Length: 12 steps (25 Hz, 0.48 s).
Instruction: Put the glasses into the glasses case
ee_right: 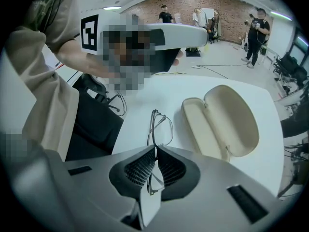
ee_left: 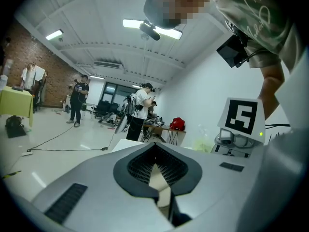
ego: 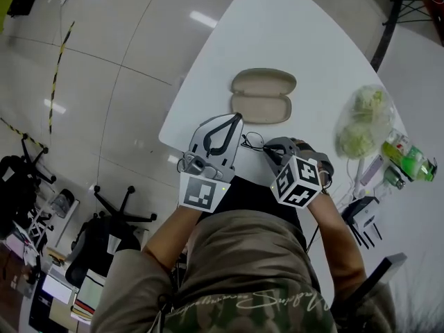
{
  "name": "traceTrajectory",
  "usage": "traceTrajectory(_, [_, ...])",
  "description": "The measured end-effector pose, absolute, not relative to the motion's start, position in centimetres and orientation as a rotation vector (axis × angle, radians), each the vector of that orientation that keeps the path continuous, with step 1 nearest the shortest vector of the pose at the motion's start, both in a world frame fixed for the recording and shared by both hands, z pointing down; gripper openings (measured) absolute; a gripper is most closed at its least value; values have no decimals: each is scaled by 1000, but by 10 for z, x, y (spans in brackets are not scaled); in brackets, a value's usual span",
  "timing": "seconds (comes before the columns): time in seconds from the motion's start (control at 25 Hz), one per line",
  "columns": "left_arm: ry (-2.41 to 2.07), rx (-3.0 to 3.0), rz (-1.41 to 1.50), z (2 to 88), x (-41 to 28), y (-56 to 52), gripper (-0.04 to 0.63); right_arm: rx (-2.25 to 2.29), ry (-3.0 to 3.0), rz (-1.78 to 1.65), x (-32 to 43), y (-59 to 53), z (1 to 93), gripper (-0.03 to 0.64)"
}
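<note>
Thin wire-framed glasses (ee_right: pixel 161 128) were clamped in the right hand-held gripper (ee_right: pixel 156 151), near the open beige oval glasses case (ee_right: pixel 217 124); the left hand-held gripper (ee_left: pixel 155 151) was closed and empty.

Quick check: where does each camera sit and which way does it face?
Head view: on the person's head, looking steeply down at the white table, open glasses case, left gripper, right gripper, forearms.
Left gripper view: on the left gripper, jaws together, facing up across the room; shows the person's arm.
Right gripper view: on the right gripper, jaws shut on the glasses, facing the table.
Shared: head and right gripper views both show glasses case and glasses.
</note>
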State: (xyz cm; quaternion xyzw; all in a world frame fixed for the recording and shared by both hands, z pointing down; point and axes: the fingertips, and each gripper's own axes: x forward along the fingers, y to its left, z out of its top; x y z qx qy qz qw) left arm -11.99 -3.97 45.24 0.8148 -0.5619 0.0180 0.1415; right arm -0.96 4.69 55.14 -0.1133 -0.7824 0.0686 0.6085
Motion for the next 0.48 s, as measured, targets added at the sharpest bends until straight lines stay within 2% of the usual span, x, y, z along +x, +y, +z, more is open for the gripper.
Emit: traceTrajectory(0.48, [-1654, 2370, 73, 456, -130, -46, 6, -297, -1833, 85, -25, 41, 541, 26])
